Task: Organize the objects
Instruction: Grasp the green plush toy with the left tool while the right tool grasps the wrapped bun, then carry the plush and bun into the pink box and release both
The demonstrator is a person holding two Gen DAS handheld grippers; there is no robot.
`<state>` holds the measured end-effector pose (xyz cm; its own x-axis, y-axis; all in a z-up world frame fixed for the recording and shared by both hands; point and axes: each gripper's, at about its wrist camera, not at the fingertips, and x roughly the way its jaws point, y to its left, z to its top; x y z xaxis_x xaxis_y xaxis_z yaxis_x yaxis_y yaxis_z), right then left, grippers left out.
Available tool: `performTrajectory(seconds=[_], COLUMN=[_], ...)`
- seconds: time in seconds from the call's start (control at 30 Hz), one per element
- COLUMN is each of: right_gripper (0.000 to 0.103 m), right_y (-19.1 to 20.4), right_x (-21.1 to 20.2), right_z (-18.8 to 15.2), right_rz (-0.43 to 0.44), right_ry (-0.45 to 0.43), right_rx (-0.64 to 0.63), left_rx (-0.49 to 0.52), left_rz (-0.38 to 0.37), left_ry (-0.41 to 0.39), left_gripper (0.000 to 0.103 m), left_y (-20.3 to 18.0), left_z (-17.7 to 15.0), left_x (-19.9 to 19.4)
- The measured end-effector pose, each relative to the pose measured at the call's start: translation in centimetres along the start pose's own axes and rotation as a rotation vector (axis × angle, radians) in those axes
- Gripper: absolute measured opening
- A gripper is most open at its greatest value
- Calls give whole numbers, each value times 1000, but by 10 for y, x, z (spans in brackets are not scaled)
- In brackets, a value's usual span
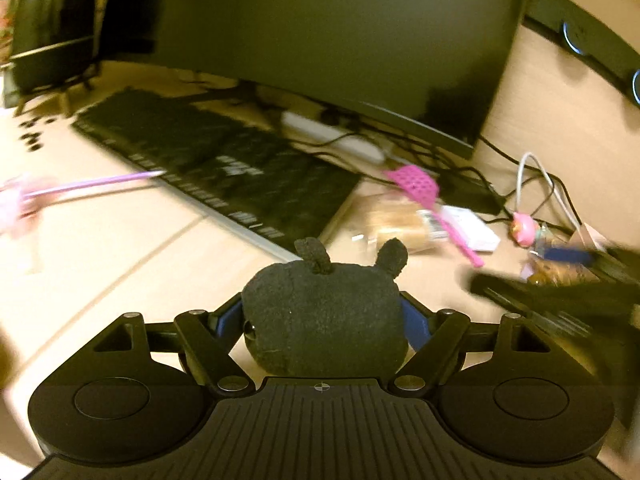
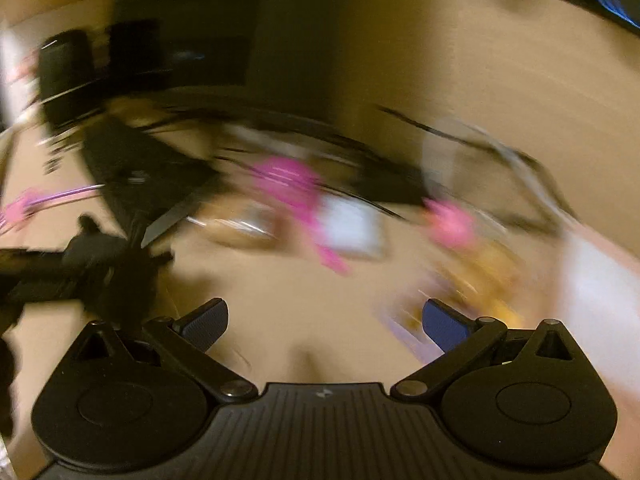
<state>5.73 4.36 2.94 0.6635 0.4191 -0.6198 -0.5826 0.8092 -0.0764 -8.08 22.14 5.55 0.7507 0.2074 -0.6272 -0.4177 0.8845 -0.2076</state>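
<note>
— In the left gripper (image 1: 322, 320)?
— A soft toy (image 1: 324, 316), black and fuzzy, round like a ball, with two little ears on top. Squeezed between the blue pads (image 1: 414, 326), held up over the desk (image 1: 100, 248).
— And the right gripper (image 2: 325, 326)?
— Wide apart, nothing between the blue bumpy pads (image 2: 444, 326). Just hanging over pale wood, all blurry there.
— Behind the toy?
— A long flat black keyboard (image 1: 216, 164), with a big dark screen (image 1: 320, 32) above it. Tangled black cables (image 1: 400, 148) and a white power strip (image 1: 332, 136) under the screen.
— To the right?
— A pink fly swatter (image 1: 424, 192) with a net of tiny holes, lying across a shiny bag of bread (image 1: 392, 224) and a white flat box (image 1: 472, 228). A small round pink thing (image 1: 524, 226) near a white looped cable (image 1: 536, 184).
— To the left?
— A thin pink stick (image 1: 100, 184) with a fluffy end, touching the keyboard edge. A shiny black rounded speaker (image 1: 52, 28) far back in the corner.
</note>
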Motion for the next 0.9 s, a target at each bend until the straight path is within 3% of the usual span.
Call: performTrajectory(seconds=[0.13,0.33,0.4,0.43,0.5,0.67,0.77,0.9], right_gripper=[103,102,87,85,71,72,72,72], right_y=[37,50,54,53,46,12,-14,-55], right_x=[68,114,119,115,93,-4,-60,-135], right_z=[26,47,48,49,47,18,-11,-49], right_rz=[7,19,-22,-28,-17,-33,-119,-236], right_ry=[1,90,103,114,111,71,78,94], right_rx=[-136,-113,-111,-102,-70,-38,-23,86], left_rx=[-13,-30,-20,-8,26,157,217,285], left_rz=[-15,-36,-44,-54,-74,-191,-302,-469], left_ry=[16,21,26,26,34,110,152,137], left_gripper=[83,83,83,83,83,83,83,83], left_y=[27,37,35,33,26,-14,-46,-99], left_z=[-1,2,4,5,6,-6,-14,-9], left_x=[-26,-29,-26,-26,-27,-24,-23,-28])
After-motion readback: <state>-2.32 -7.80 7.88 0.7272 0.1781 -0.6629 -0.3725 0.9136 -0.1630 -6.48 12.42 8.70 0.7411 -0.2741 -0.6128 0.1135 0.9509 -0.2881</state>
